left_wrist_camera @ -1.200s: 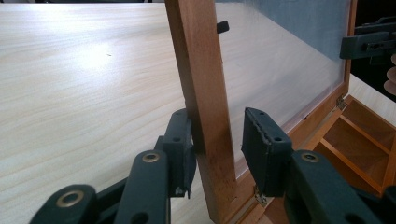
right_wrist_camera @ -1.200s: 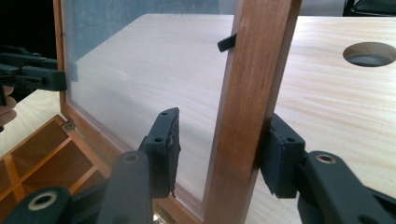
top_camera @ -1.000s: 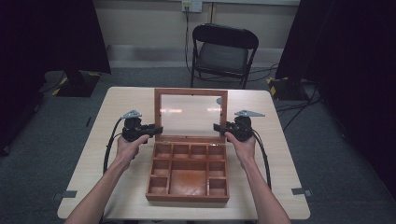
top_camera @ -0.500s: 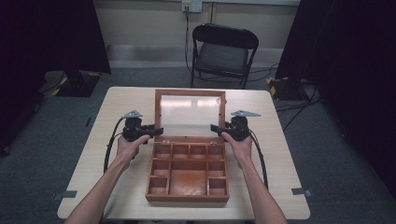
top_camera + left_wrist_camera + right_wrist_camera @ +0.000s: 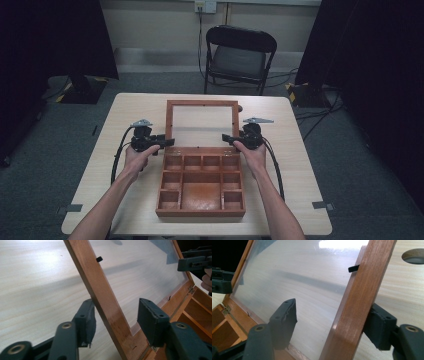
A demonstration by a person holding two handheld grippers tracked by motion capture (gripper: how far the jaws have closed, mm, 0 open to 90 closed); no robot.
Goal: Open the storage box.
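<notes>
Legible text/labels/brands/nos./signs: none found. No lettering is seen on the wooden box [image 5: 201, 180], its framed lid [image 5: 202, 122] or the table [image 5: 292, 165]. No markings can be read on the tool bodies in the gripper views.

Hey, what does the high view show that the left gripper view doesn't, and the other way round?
The high view alone takes in the whole wooden box with its compartments, the table, the black chair behind it, and both forearms. The left gripper view alone gives the close look: the left hand-held gripper has its jaws either side of the lid frame, the inner pad clear of the wood; its jaws have just been opening. A small black clip sits on the frame. Both share the raised glazed lid and the right hand-held gripper.
</notes>
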